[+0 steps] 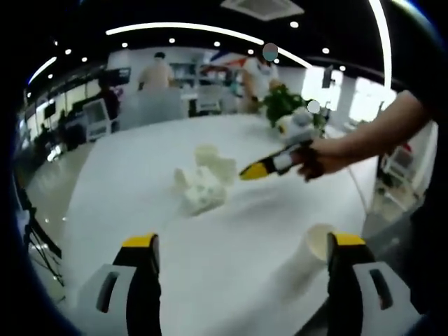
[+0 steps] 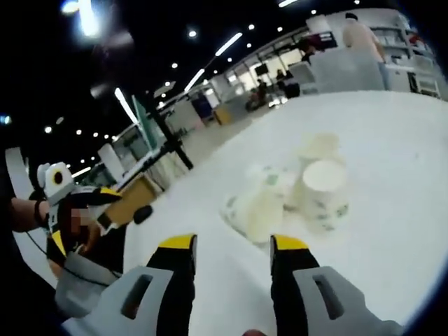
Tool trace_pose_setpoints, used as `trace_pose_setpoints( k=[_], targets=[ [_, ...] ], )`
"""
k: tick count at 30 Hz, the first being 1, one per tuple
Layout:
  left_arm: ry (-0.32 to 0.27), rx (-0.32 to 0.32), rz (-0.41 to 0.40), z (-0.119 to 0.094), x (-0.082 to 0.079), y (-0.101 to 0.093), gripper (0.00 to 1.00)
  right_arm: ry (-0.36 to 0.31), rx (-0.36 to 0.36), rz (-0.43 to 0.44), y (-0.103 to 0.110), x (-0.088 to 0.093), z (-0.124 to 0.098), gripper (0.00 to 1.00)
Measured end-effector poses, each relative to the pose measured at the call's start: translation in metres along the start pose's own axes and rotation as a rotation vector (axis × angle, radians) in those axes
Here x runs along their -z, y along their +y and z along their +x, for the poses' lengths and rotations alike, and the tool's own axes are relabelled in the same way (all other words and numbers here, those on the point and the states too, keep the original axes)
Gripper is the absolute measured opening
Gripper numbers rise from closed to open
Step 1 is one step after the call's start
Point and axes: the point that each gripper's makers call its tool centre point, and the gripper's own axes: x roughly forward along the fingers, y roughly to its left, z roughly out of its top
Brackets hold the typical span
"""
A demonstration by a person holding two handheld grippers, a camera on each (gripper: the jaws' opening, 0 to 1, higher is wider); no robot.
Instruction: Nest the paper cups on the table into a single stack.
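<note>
A: Where are the cups [image 1: 204,183], and which gripper is nearer them?

B: In the left gripper view they huddle mid-bench [image 1: 140,168], some tipped over, well ahead of the left gripper [image 1: 241,253]. Its jaws stand wide apart with nothing between. One more cup [image 1: 316,243] lies just beside its right jaw, mouth toward the camera.

A: And the right one?

B: The right gripper [image 1: 257,170] comes in from the right, its yellow tip near the cluster. I judge it the nearer hand.

A: From its own view?

B: The right gripper [image 2: 231,253] is parted and empty. A tipped cup [image 2: 257,204] lies dead ahead, just beyond the jaws, long axis slanting up and right. An upright cup [image 2: 323,187] stands to its right, touching or nearly so; I cannot tell which.
</note>
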Motion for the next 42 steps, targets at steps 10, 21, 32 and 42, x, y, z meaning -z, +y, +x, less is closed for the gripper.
trace_pose_setpoints(
  k=[10, 21, 32, 42],
  targets=[
    [-0.019, -0.007, -0.050, -0.001, 0.002, -0.001, 1.00, -0.001, -0.033, 0.016, -0.001, -0.003, 0.018, 0.28],
    [-0.009, -0.023, -0.050, -0.002, 0.005, 0.004, 1.00, 0.021, -0.052, 0.004, -0.005, -0.002, 0.035, 0.21],
    [-0.017, -0.046, -0.084, -0.003, 0.009, 0.013, 1.00, 0.041, -0.069, -0.011, -0.005, 0.002, 0.045, 0.17],
    [-0.013, -0.071, -0.091, -0.009, 0.012, 0.019, 1.00, 0.035, -0.131, -0.045, 0.002, 0.001, 0.050, 0.01]
  ],
)
